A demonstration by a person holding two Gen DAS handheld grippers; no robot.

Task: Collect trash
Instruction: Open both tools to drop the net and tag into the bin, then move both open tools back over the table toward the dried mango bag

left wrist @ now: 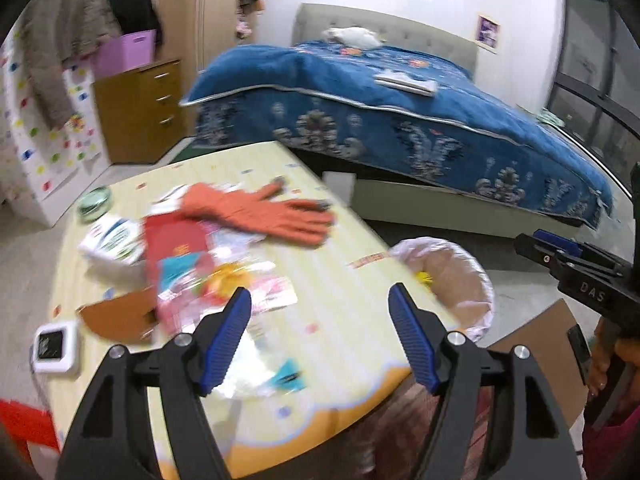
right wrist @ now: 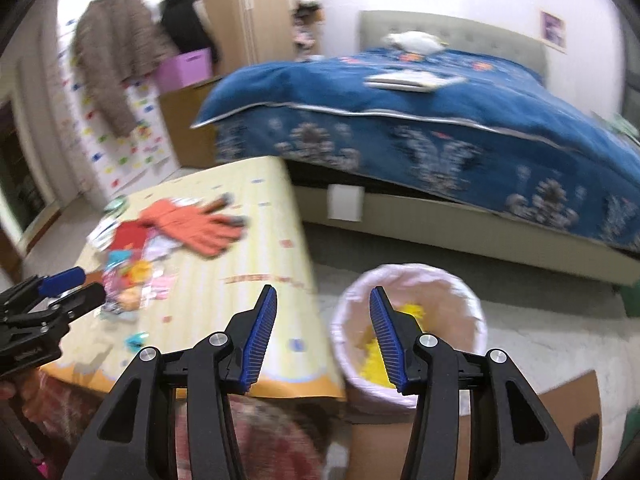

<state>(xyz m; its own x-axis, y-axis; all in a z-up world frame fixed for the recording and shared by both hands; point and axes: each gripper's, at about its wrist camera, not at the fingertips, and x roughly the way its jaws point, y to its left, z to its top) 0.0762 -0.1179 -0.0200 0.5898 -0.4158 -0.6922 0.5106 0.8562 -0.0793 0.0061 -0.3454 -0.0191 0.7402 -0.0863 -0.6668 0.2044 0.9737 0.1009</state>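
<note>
A heap of colourful wrappers [left wrist: 192, 272] [right wrist: 128, 276] lies on the yellow table [left wrist: 352, 360] [right wrist: 260, 208], with a red packet [left wrist: 172, 240] and a clear plastic wrapper [left wrist: 256, 364] among it. An orange rubber glove [left wrist: 260, 212] [right wrist: 192, 220] lies flat behind the heap. My left gripper [left wrist: 318, 292] hangs open over the table's near part, nothing between its fingers. To the table's right on the floor stands a lined bin [left wrist: 476, 280] [right wrist: 472, 300] holding yellow scraps [right wrist: 416, 310]. My right gripper [right wrist: 323, 290] hovers open and empty between the table edge and the bin.
A white device [left wrist: 54, 346], a brown curved piece [left wrist: 116, 316] and a green round tin [left wrist: 94, 200] sit at the table's left. A cardboard box [right wrist: 560, 408] stands beside the bin. A bed with a blue quilt [left wrist: 400, 120] and wooden drawers [left wrist: 140, 108] lie beyond.
</note>
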